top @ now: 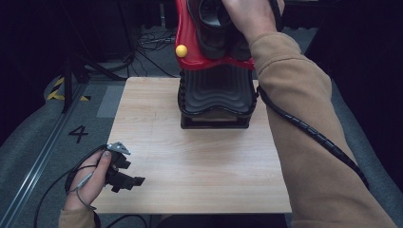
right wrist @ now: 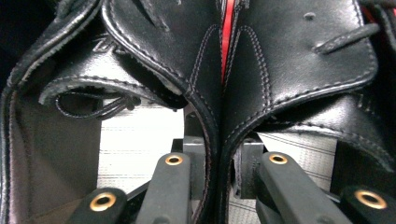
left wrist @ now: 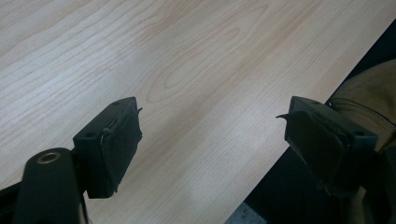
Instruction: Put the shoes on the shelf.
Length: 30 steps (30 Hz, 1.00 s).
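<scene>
Left hand-held gripper (top: pixel 124 178) resting at the near left corner of the desk (top: pixel 199 175), pads wide apart over bare wood, nothing between them; best left parked there, clear of the work.

Further right, at the far middle of the desk, a black ribbed stand (top: pixel 215 97) with a red upper part (top: pixel 186 42) and a small yellow knob (top: pixel 181 51) on its left side. On top of the red part, a pair of black shoes (top: pixel 211 23), seen from above as dark leather side by side.

Right hand-held gripper (right wrist: pixel 219 163) reaching down onto the pair from above, arm in a tan sleeve (top: pixel 304 142) with the spiral cable (top: pixel 309 130) trailing along it. Pads closed to a narrow gap, pinching the two adjoining inner walls of the shoes (right wrist: pixel 219 93) together, one pad inside each shoe. Grip looks seated but shallow, judging by how little leather sits below the pad tips.

For a clean lift: squeeze kept firm and even on both walls, straight rise with no twist, so neither shoe slips out or drags on the red part. Laces (right wrist: pixel 93 105) lying loose inside the left shoe, worth keeping free of the pads. Slow pull, since soft leather may fold and let one shoe drop.
</scene>
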### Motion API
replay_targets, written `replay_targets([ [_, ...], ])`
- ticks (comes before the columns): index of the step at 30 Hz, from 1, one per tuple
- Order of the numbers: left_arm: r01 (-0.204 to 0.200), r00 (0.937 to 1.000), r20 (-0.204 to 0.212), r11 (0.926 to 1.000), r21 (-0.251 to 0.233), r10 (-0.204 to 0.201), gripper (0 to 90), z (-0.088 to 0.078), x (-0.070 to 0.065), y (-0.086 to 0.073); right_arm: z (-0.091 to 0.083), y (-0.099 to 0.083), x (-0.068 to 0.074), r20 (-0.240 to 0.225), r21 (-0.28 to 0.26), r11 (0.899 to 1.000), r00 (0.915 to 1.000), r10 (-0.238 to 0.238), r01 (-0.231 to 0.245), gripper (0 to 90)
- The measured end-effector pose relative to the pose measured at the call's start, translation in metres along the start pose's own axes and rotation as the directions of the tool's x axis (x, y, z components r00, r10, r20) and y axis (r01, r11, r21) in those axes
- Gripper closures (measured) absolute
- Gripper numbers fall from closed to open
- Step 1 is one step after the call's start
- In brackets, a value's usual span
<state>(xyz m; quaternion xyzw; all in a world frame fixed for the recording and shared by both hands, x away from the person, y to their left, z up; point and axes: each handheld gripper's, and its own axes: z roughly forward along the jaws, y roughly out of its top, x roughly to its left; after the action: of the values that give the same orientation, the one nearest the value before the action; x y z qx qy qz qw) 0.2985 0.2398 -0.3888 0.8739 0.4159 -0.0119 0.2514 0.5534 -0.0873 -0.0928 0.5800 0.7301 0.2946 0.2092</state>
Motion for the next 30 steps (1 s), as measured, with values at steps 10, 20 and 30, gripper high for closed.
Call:
replay_targets([
  [10, -0.001, 1.0000, -0.001, 1.0000, -0.004, 0.001, 19.5, -0.001, 0.000, 0.000, 0.005, 0.000, -0.003, -0.012, 0.002, 1.000, 0.9997, -0.020, 0.020, 74.9],
  [20, -0.009, 1.0000, -0.002, 1.0000, 0.004, 0.009, 19.1, 0.001, -0.003, 0.002, -0.010, -0.004, -0.013, -0.089, -0.023, 0.999, 0.9951, 0.043, -0.045, 55.9],
  [30, -0.016, 0.9998, -0.008, 0.9999, 0.004, 0.016, 19.1, 0.000, -0.006, 0.004, -0.068, -0.030, -0.031, -0.248, -0.075, 0.989, 0.9584, -0.140, 0.126, 48.5],
])
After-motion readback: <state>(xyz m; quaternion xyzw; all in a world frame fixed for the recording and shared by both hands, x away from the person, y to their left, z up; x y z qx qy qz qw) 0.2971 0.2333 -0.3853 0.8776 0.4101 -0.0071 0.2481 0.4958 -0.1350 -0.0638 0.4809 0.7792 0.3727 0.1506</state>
